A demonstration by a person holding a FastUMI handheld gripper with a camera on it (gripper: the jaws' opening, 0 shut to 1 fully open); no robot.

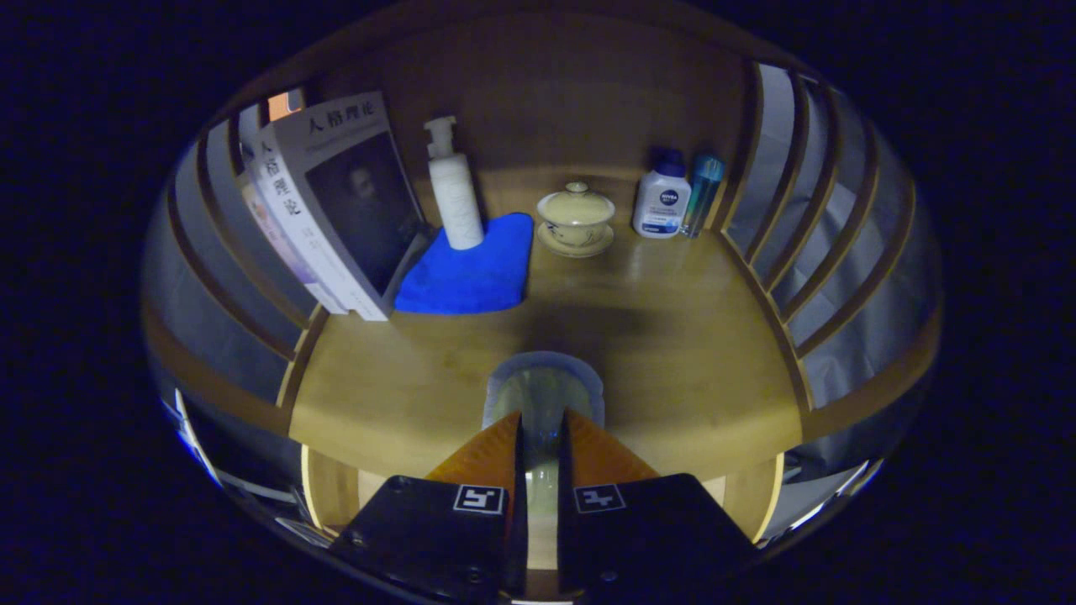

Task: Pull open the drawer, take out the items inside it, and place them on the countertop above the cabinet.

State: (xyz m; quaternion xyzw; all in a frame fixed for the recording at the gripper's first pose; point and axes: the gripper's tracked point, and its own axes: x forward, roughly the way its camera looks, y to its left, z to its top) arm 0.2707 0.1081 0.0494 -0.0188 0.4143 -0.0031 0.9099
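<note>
The clear glass cup [543, 395] sits pinched between your gripper [540, 437] fingers, which clench its wall, over the front of the wooden countertop [672, 336], well short of the lidded tea bowl [576, 217], so you have bare wood to set it on.

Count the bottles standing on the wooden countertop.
3. A white pump bottle stands on the blue cloth; a white blue-capped bottle and a slim blue bottle stand together by the right slats. Books may hide more.
</note>
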